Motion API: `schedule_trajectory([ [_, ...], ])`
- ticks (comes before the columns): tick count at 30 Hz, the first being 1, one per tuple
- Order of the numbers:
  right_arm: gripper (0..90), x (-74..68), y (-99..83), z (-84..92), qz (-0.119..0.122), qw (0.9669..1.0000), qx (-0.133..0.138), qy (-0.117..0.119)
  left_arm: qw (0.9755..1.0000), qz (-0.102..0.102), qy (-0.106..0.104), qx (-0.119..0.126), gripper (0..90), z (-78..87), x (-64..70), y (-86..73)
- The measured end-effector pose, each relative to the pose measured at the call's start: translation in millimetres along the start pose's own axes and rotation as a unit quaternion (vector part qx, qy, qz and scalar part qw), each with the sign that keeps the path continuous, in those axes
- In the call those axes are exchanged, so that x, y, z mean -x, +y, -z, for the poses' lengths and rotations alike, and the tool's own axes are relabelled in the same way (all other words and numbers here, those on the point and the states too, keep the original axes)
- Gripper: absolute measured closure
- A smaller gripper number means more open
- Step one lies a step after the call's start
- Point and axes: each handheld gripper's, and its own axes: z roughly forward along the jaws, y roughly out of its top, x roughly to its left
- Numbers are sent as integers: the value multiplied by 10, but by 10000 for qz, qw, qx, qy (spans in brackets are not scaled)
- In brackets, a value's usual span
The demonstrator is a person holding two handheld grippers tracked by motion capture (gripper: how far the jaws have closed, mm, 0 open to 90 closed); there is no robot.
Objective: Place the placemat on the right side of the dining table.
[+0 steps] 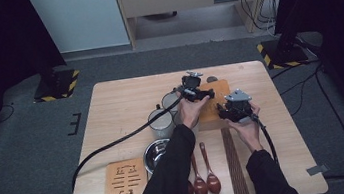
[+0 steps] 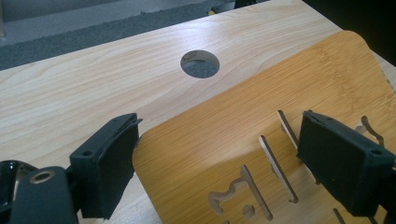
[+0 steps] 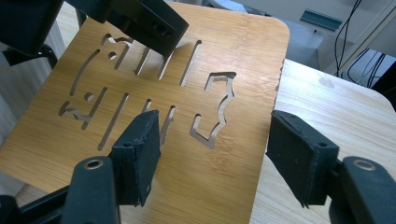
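Both my tools sit at the bamboo trivet on the far right part of the table.

High view: my left tool (image 1: 203, 94) and right tool (image 1: 226, 111) meet over the trivet (image 1: 211, 113), which lies past the chopsticks (image 1: 234, 162), with mugs (image 1: 160, 123) just to its left; a second trivet (image 1: 125, 182), a steel bowl (image 1: 155, 153) and wooden spoons (image 1: 205, 173) lie nearer me. Left tool view: the left tool (image 2: 217, 161) has its jaws spread across a rounded corner of the trivet (image 2: 243, 123), pads not pressing it, near a round hole (image 2: 200, 64) in the table (image 2: 84, 88). Right tool view: the right tool (image 3: 212, 158) stands spread over the trivet's (image 3: 243, 70) edge, gripping nothing; the other tool's jaw hangs above the cut-out slots.
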Motion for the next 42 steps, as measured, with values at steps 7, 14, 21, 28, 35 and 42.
schedule_trajectory([
  [7, 360, -1, -5, -10, -15, 10000, -56, -42, 10000, -12, 9, -16, 126, -10, 0, -7],
  [14, 360, 9, -21, -20, -77, 10000, -56, 6, 10000, -59, 45, 18, 127, -11, 10, -17],
  [21, 358, 10, -19, -20, -81, 10000, -20, 3, 10000, -83, 46, 19, 128, -1, 6, -12],
  [28, 346, 24, -38, -45, -165, 9998, -85, 12, 10000, -86, -4, 40, 129, 5, 8, -13],
  [35, 347, 31, -34, -62, -240, 9996, -138, 58, 9999, -100, 20, 31, 129, 5, 4, -23],
  [42, 366, 47, -32, -69, -378, 9989, -246, 115, 9999, -114, 0, 59, 130, 7, 13, -28],
])
